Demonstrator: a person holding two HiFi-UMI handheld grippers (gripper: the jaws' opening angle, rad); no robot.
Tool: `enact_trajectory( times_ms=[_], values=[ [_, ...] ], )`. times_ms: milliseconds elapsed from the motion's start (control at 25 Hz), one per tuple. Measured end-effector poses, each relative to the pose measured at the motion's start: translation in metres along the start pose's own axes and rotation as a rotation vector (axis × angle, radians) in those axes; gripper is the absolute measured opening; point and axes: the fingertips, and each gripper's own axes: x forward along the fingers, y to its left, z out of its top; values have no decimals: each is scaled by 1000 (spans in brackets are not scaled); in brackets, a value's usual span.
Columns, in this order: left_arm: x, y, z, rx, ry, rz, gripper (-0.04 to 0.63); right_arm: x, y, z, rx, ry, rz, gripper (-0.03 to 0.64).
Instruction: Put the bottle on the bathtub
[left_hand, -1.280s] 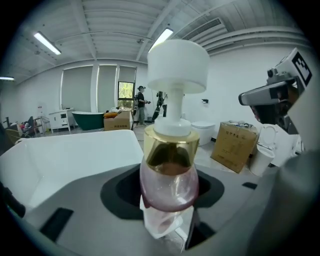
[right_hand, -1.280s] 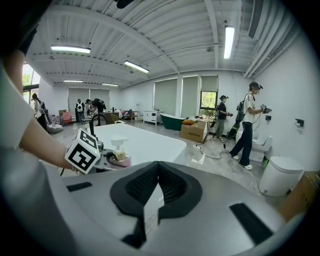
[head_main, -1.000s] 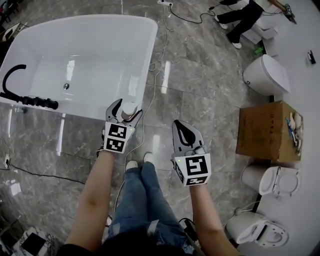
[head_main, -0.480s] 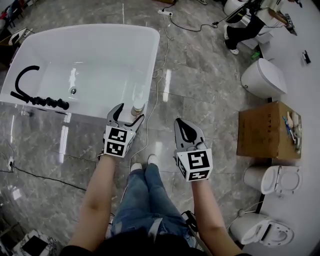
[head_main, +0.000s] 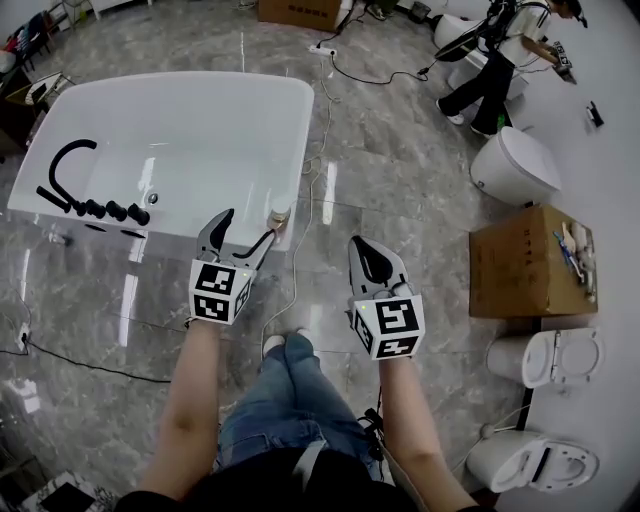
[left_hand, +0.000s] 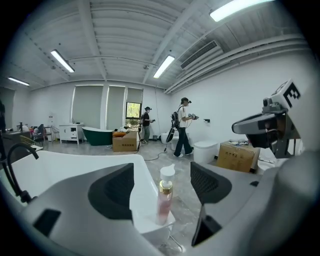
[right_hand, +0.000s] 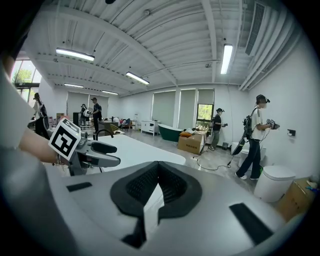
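Observation:
The pink bottle (head_main: 279, 214) with a white pump cap stands upright on the near right corner of the white bathtub's (head_main: 298, 120) rim. In the left gripper view the bottle (left_hand: 164, 198) rises in the gap between the two jaws, a little beyond them and touching neither. My left gripper (head_main: 247, 226) is open just short of that corner. My right gripper (head_main: 366, 250) hangs shut over the floor to the right, holding nothing; in the right gripper view its pads (right_hand: 150, 184) press together.
A black faucet (head_main: 66, 172) with knobs sits on the tub's left rim. Cables (head_main: 322, 150) trail over the marble floor beside the tub. A cardboard box (head_main: 522, 262) and several toilets (head_main: 512, 164) line the right side. A person (head_main: 497, 45) stands far right.
The left gripper carried the bottle up to the tub's corner, opened, and drew back slightly. The bottle now stands free on the rim. The right gripper stayed shut.

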Motion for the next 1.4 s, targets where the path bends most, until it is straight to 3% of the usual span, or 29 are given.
enact_trajectory(
  times_ms=[160, 320, 480, 640, 920, 1400],
  values=[
    [-25, -5, 26, 2, -37, 10, 343, -17, 5, 13, -20, -26, -6, 15],
    [-48, -8, 55, 11, -84, 46, 279, -31, 5, 33, -42, -66, -19, 15],
    [-70, -15, 88, 14, -140, 56, 173, -44, 3, 49, -67, -102, -27, 15],
    [-89, -17, 115, 28, -195, 98, 12, -56, 1, 63, -74, -140, -31, 15],
    [-107, -15, 157, 109, -250, 155, 11, -73, -7, 107, -109, -230, -37, 15],
    [-140, -10, 198, 129, -374, 248, 12, -103, -15, 160, -114, -352, -51, 15]
  ],
)
